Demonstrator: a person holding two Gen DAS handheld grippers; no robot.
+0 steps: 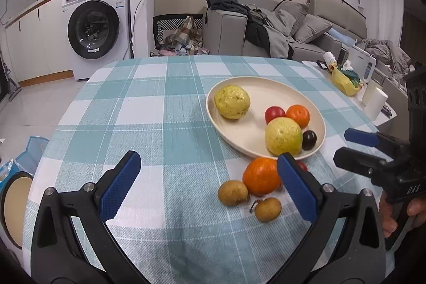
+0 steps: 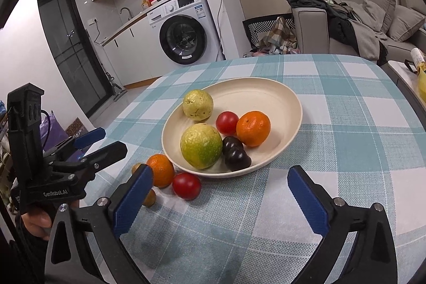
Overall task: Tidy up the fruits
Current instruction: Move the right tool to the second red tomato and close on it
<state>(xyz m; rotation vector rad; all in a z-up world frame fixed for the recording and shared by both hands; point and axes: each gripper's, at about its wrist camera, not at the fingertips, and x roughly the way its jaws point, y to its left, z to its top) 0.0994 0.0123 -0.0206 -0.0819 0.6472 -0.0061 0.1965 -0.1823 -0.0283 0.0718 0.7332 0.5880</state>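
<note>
Mid-task, my read: plate [image 2: 290, 108] mid-surface already holds six fruits, loose orange [image 1: 261, 176], tomato [image 2: 186, 185] and two longans [image 1: 233, 192] touch beside its near rim; left gripper [image 1: 210, 186] and right gripper [image 2: 221, 200] both wide open, empty; next, close on the orange.

Cream plate [image 2: 290, 100] on teal-and-white checked tablecloth [image 2: 332, 124]; orange mandarin [image 2: 253, 128]; red tomato [image 2: 186, 186].
</note>
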